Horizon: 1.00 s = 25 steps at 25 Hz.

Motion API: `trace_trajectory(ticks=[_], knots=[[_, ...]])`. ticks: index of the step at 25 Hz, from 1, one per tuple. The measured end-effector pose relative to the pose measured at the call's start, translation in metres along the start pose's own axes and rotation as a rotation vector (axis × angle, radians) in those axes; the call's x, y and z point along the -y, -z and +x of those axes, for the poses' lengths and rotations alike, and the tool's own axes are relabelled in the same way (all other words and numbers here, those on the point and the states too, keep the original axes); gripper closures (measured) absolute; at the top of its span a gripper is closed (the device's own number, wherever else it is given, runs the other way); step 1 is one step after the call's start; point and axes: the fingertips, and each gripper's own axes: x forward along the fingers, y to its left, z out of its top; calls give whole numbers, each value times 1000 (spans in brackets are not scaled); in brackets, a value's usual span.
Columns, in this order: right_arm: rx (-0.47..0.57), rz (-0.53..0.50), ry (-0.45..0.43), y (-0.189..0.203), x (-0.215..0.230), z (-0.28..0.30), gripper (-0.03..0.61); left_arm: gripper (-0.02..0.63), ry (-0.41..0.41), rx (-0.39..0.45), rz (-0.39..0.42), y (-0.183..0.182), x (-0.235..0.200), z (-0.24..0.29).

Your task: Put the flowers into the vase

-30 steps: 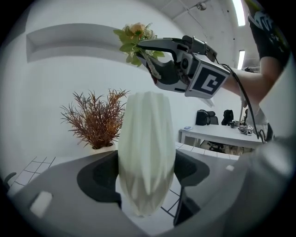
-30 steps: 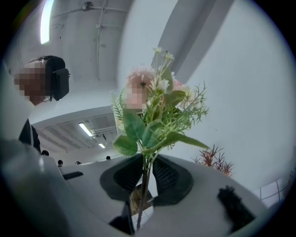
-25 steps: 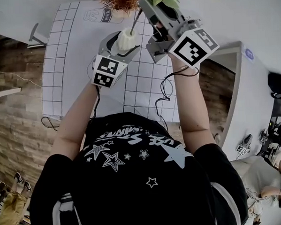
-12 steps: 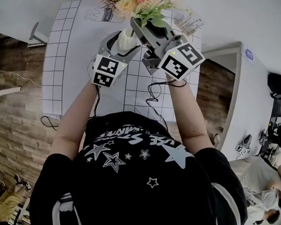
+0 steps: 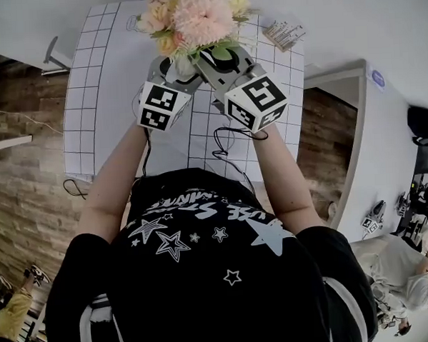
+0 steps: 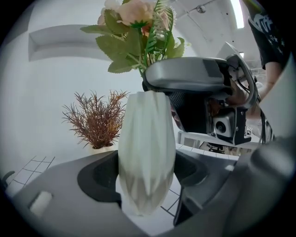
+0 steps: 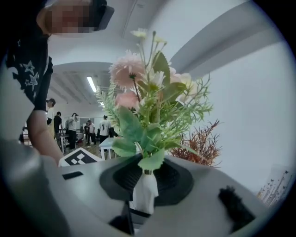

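Note:
My left gripper is shut on a white ribbed vase, which stands upright on the table. A bunch of pink and cream flowers with green leaves stands directly over the vase and hides its mouth in the head view. My right gripper holds the bunch low on its stems. A white piece below the leaves sits between its pads, and its jaws are opening. In the left gripper view the right gripper lies just above the vase's mouth. Whether the stem ends are inside the vase is hidden.
The white gridded table runs left and toward me. A pot of dry reddish-brown grass stands behind the vase. A small printed card lies at the far right of the table. People stand in the room's background.
My right gripper has come down and toward the left with the flowers, so the bunch now sits over the vase and covers it in the head view. The left gripper and vase have kept still.

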Motion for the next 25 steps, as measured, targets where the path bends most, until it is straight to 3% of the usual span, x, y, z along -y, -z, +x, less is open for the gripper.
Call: trace_trajectory(ticks=[13, 25], knots=[[-89, -62, 65, 8, -4, -7, 451, 258, 2, 6, -2, 0, 0, 0], [-95, 15, 93, 20, -2, -31, 433, 258, 3, 3, -8, 0, 0, 0]])
